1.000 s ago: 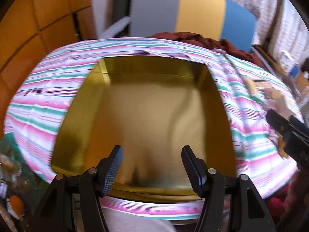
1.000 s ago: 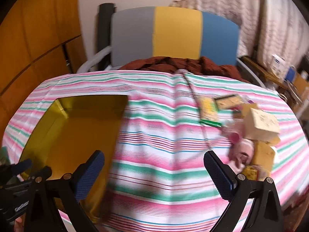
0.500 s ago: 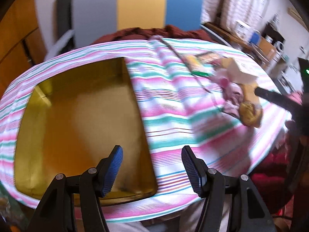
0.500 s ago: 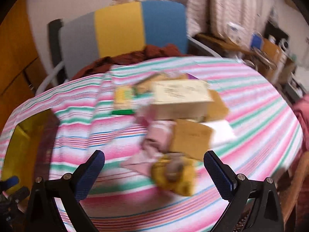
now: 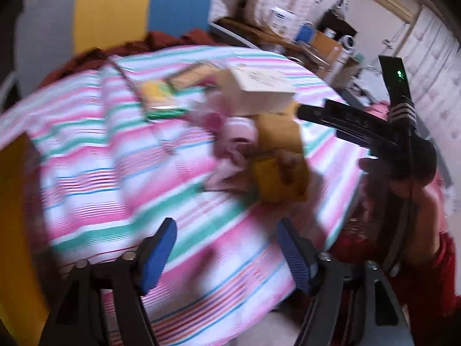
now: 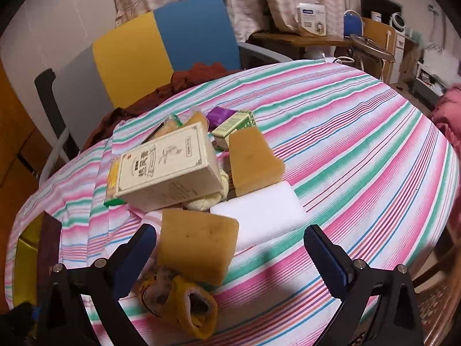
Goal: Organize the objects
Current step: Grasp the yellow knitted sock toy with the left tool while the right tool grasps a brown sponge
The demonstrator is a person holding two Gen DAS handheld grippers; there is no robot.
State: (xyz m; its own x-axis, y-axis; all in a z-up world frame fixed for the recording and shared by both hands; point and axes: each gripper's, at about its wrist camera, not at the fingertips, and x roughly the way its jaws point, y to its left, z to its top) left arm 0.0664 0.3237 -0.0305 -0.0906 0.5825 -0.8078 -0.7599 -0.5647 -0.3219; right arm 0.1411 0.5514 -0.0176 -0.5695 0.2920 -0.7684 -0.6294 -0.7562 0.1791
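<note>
Right gripper [image 6: 230,248] spread wide, holding nothing, low over pile on striped tablecloth [image 6: 345,144]: tan sponge [image 6: 198,248] just ahead betw. its fingers, cream box [image 6: 167,164] atop pile behind, white block [image 6: 259,213] beside. Left gripper [image 5: 224,250] also released, empty, above cloth; view blurred.

Right claw [image 6: 230,248] gapes above tan sponge [image 6: 198,248].
</note>
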